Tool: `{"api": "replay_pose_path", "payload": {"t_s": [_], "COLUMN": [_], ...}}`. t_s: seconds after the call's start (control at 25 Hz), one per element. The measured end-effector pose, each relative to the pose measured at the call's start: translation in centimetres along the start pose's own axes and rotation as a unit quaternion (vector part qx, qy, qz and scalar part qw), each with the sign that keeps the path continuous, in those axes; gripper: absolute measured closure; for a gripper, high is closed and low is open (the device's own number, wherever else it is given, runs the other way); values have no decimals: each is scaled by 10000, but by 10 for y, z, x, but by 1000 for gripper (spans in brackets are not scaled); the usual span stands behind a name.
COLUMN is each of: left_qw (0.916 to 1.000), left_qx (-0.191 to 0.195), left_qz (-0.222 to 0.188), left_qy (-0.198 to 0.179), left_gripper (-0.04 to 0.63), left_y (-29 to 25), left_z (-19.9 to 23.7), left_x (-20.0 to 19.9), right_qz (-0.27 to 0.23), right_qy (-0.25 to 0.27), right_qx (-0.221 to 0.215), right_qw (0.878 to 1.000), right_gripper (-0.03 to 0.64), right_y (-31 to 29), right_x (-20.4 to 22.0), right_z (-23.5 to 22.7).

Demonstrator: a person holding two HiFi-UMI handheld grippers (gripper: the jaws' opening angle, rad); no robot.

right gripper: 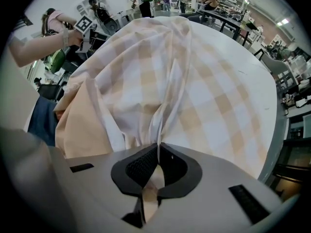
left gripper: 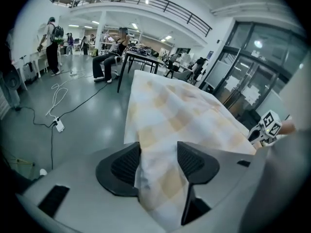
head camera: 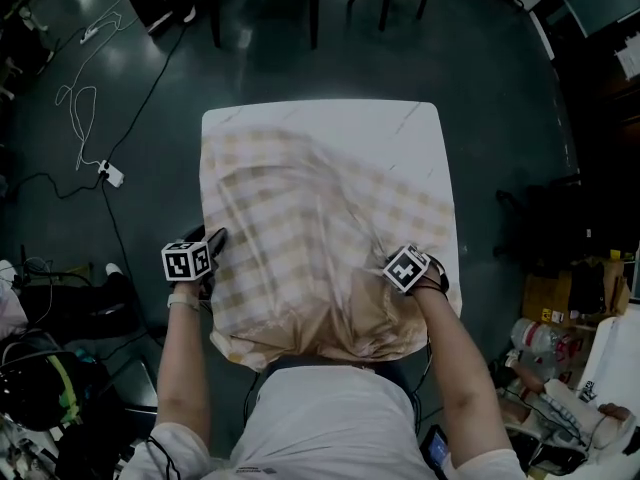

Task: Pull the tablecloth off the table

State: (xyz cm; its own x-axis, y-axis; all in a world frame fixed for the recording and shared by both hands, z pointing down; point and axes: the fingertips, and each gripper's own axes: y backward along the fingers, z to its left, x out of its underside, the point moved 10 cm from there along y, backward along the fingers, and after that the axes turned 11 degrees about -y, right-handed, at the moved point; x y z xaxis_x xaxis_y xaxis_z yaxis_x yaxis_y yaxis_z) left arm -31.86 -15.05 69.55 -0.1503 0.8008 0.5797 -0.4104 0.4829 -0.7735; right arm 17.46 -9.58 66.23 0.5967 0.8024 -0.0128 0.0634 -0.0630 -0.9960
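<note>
A beige-and-white checked tablecloth (head camera: pixel 310 228) lies bunched on the white square table (head camera: pixel 400 128), and its near part hangs over the edge by the person's body. My left gripper (head camera: pixel 190 261) is at the cloth's near left side. In the left gripper view its jaws (left gripper: pixel 159 147) stand wide apart, with a loose fold of the cloth (left gripper: pixel 180 110) running between them. My right gripper (head camera: pixel 415 268) is at the near right side. There it (right gripper: pixel 158 144) is shut on a pinched ridge of the cloth (right gripper: pixel 160 72).
The far strip and right side of the table top (right gripper: pixel 243 52) are bare. A power strip with cables (head camera: pixel 110 175) lies on the dark floor to the left. Chair legs (head camera: pixel 310 8) stand beyond the table. Boxes and clutter (head camera: pixel 560 308) sit at the right. People (left gripper: pixel 51 38) stand far off.
</note>
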Motion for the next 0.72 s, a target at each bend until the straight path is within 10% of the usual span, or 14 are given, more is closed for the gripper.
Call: {"api": "replay_pose_path", "payload": {"t_s": [0.4,0.72], "left_qw": [9961,9951], "left_qx": [-595,-848], "left_qz": [443,199], "left_qy": [-476,-459], "left_gripper": [577,581], "left_y": [23,51], "left_z": [-4,-45], "left_x": [5,10], "right_qz": [-59,-486], "right_qy": [39,250], "right_qx": [15,-249], "right_qw": [10000,9982], "right_gripper": [583,583], "right_y": [-3,-11], "right_x": [2,7], "right_z": [-3,-4]}}
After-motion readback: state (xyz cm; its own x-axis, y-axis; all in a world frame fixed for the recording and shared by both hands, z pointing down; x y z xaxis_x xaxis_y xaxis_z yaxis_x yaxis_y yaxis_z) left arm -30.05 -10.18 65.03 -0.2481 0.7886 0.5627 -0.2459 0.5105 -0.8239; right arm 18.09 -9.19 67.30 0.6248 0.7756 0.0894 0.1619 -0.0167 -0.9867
